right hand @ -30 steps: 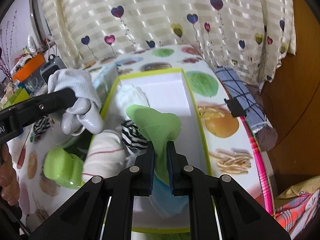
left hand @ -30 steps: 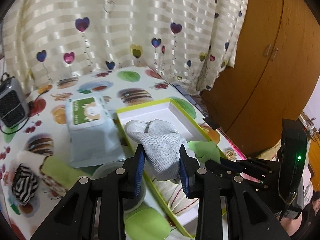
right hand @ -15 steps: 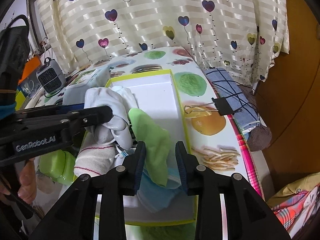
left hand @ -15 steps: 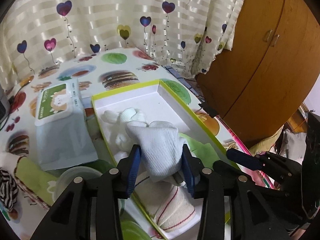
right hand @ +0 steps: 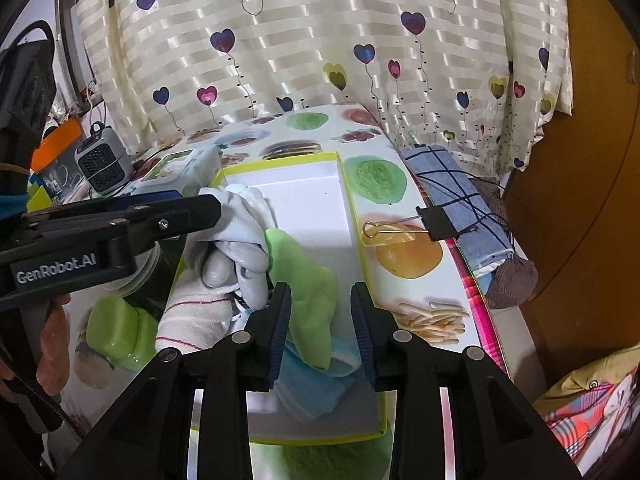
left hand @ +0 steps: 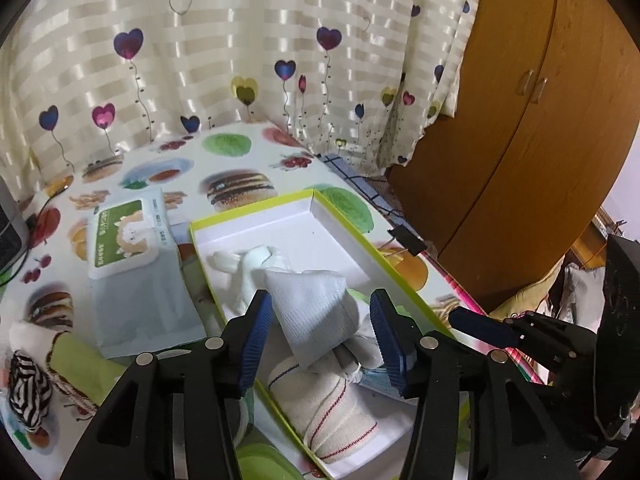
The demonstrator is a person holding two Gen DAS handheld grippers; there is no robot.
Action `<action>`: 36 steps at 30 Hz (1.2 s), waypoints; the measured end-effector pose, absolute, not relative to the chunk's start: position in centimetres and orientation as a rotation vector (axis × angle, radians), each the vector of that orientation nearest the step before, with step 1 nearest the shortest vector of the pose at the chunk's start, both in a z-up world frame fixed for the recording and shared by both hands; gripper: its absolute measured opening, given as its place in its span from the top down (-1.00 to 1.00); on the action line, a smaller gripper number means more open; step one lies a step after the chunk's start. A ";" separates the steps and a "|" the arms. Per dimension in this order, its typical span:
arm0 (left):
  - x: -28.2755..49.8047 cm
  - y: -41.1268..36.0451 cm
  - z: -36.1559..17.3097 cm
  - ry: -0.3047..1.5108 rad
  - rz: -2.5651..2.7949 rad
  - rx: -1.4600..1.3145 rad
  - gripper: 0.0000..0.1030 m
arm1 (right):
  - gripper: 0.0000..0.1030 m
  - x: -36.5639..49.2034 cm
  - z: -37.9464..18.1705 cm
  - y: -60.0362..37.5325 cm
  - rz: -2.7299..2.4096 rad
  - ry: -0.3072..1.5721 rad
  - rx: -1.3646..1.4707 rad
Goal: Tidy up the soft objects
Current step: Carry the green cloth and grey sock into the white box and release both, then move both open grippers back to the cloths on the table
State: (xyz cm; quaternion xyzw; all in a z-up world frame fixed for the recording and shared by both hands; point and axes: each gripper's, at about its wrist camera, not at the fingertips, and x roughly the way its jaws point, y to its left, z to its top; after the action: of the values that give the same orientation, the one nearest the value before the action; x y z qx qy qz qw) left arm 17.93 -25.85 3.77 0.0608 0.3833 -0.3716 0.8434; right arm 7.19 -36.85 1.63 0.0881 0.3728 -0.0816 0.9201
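Note:
A white box with a yellow-green rim (left hand: pixel 352 236) (right hand: pixel 352 208) lies on the food-print table. In it lie a grey-white work glove (left hand: pixel 316 312) (right hand: pixel 236 236), a green cloth (right hand: pixel 308 292), a blue cloth (right hand: pixel 316 384), a white rolled sock with red stripes (left hand: pixel 332 412) (right hand: pixel 192 316) and a white knotted cloth (left hand: pixel 248 264). My left gripper (left hand: pixel 320 340) is open, its jaws either side of the glove. My right gripper (right hand: pixel 320 328) is open over the green cloth.
A wet-wipes pack (left hand: pixel 132 264) lies left of the box. A zebra-striped cloth (left hand: pixel 28 392) and a green cloth (left hand: pixel 84 364) lie at the table's left. A green lidded tub (right hand: pixel 116 332), a small heater (right hand: pixel 104 164), a binder clip (right hand: pixel 436 222) and a wooden wardrobe (left hand: pixel 540 120) are nearby.
Both grippers have opened wide. The left let go of the glove and the right let go of the green cloth; both now lie in the box.

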 end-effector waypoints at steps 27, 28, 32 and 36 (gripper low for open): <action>12.6 -17.3 6.8 0.717 -0.647 0.092 0.02 | 0.37 4.7 6.2 -29.7 -0.069 0.673 0.051; 12.5 -16.9 6.9 0.718 -0.639 0.088 0.02 | 0.37 4.7 6.3 -29.1 -0.057 0.671 0.044; 12.1 -14.9 6.9 0.712 -0.608 0.076 0.02 | 0.37 4.7 6.7 -27.3 -0.021 0.669 0.019; 12.0 -12.9 6.7 0.713 -0.567 0.064 0.02 | 0.37 4.8 7.0 -25.7 0.014 0.667 -0.006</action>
State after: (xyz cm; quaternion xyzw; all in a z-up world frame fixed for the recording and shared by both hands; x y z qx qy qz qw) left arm 11.97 -12.93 6.68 0.0309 0.3442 -0.2736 0.8976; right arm 4.80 -25.65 6.96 -0.0030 0.3271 0.0071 0.9450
